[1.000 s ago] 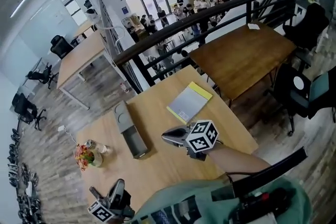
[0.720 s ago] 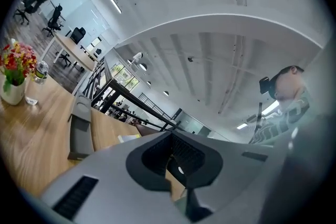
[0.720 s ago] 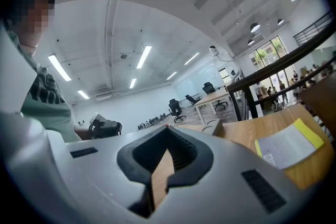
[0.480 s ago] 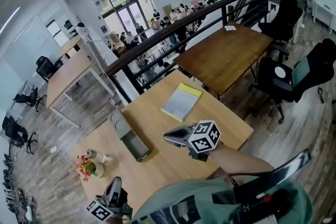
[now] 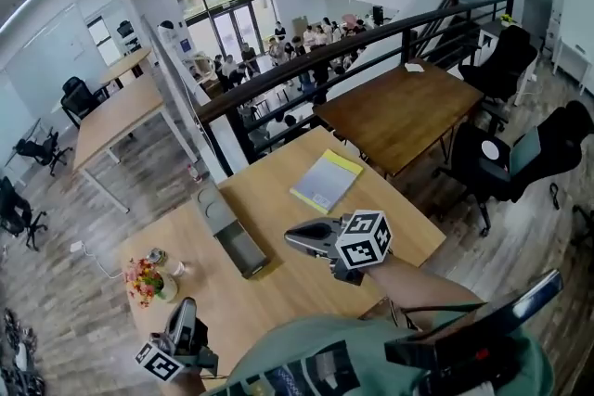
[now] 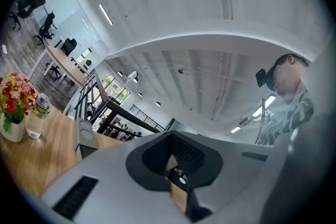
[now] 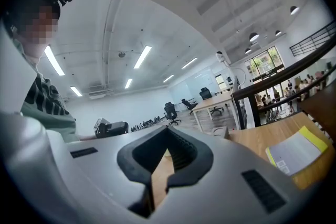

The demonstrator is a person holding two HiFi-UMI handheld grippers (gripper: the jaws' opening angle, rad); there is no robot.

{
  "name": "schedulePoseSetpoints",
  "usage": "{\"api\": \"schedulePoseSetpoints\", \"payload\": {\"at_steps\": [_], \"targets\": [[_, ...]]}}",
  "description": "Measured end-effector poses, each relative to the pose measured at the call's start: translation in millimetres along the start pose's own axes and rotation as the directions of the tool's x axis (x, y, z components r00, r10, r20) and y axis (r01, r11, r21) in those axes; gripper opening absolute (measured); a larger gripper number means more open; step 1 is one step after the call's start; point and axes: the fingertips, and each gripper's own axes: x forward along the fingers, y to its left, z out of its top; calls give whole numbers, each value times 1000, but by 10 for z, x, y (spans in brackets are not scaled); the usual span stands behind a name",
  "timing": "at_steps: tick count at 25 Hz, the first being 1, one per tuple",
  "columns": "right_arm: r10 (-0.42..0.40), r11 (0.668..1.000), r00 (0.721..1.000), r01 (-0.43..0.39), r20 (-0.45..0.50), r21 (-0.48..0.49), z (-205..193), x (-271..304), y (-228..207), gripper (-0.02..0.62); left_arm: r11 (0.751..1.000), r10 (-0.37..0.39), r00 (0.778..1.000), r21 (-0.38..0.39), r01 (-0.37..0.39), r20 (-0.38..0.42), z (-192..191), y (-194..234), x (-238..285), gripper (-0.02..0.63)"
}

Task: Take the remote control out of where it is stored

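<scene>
- movement first: compared with a second ago the head view has swung round. the left gripper (image 5: 187, 309) now sits lower-left, by the near corner of the table (image 5: 278, 297). the right gripper (image 5: 291, 241) hangs over the middle, pretty much where it was.
- both sets of jaws are pressed together with nothing pinched between them, same as before.
- nothing on the table has shifted, so as far as i can judge the job hasn't really started and this is just the approach.
- no view shows the remote control. my guess is it's inside the long grey box (image 5: 230, 235), which lies just ahead and left of the right gripper and clear of both grippers. somebody has to open up and get into that box first.
- the surface is a light wooden top. a notebook (image 5: 325, 182) with a yellow edge lies beyond the right gripper, and flowers (image 5: 144, 276) and a glass (image 5: 176, 269) stand near the left edge.
- the room is an open upper-floor office. a dark railing (image 5: 306, 74) runs behind the table, with a darker table (image 5: 399, 111) past it and black chairs (image 5: 506, 167) on the right. people (image 5: 306, 42) are gathered downstairs by the glass doors.
</scene>
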Motion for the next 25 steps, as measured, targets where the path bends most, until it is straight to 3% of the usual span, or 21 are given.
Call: {"api": "schedulePoseSetpoints", "payload": {"at_steps": [13, 25], "targets": [[64, 997, 997, -62, -42, 52, -25, 261, -79, 3, 995, 98, 994, -23, -98, 38, -134, 18, -103, 5], [70, 997, 993, -72, -92, -19, 0, 444, -58, 3, 989, 145, 985, -40, -142, 90, -72, 115, -249, 5]]}}
